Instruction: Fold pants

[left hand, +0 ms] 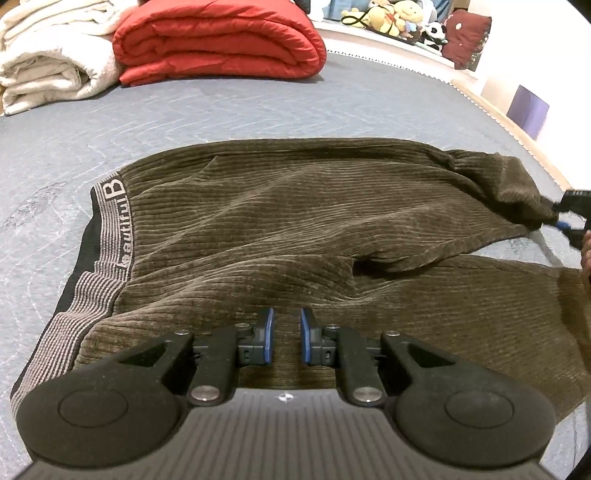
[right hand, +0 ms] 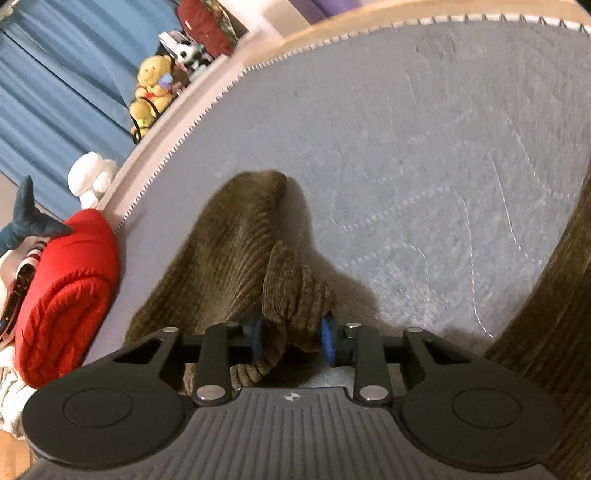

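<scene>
Brown corduroy pants (left hand: 295,206) lie spread on a grey-blue bed cover (left hand: 221,110), with the striped waistband (left hand: 110,221) at the left. My left gripper (left hand: 287,338) hovers just above the near leg, its blue pads a little apart with nothing between them. My right gripper (right hand: 291,341) is shut on a bunched end of the far pant leg (right hand: 295,295) and holds it lifted off the cover. The right gripper also shows at the right edge of the left wrist view (left hand: 569,218), holding that leg end.
A folded red quilt (left hand: 221,40) and cream blankets (left hand: 48,62) lie at the far side of the bed. Plush toys (left hand: 399,18) sit on a ledge beyond. The bed's zigzag edge (right hand: 207,110) runs along the left in the right wrist view.
</scene>
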`<state>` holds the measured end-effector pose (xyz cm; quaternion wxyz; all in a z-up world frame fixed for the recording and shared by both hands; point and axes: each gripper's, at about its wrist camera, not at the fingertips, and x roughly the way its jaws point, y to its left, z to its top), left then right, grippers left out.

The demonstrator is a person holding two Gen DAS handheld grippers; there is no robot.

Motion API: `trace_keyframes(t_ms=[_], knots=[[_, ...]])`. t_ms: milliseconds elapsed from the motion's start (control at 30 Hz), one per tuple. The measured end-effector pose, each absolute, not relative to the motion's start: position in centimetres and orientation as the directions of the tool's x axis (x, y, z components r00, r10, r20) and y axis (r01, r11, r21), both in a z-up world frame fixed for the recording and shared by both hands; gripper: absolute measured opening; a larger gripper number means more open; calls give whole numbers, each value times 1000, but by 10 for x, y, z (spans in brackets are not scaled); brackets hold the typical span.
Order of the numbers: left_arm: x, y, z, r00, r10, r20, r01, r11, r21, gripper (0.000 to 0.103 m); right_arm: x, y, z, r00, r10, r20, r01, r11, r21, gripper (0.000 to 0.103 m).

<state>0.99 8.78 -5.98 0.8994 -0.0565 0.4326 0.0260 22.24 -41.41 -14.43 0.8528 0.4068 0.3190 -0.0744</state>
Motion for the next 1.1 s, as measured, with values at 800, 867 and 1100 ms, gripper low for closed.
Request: trace_keyframes(t_ms=[800,867,1100], knots=[[13,93,-61,619,-11,-786,-104,990,-95,23,214,-362,-118,730,561,-389,-49,611,790,58],[14,91,-61,619,-13,-785,-99,991,-94,23,215,-382,-130,742,535,-404,66,541,838,58],[16,84,-63,616,-11,-788,-89,993,-83,25,223,-390,-168,701,501,-507,230,514,826,59]])
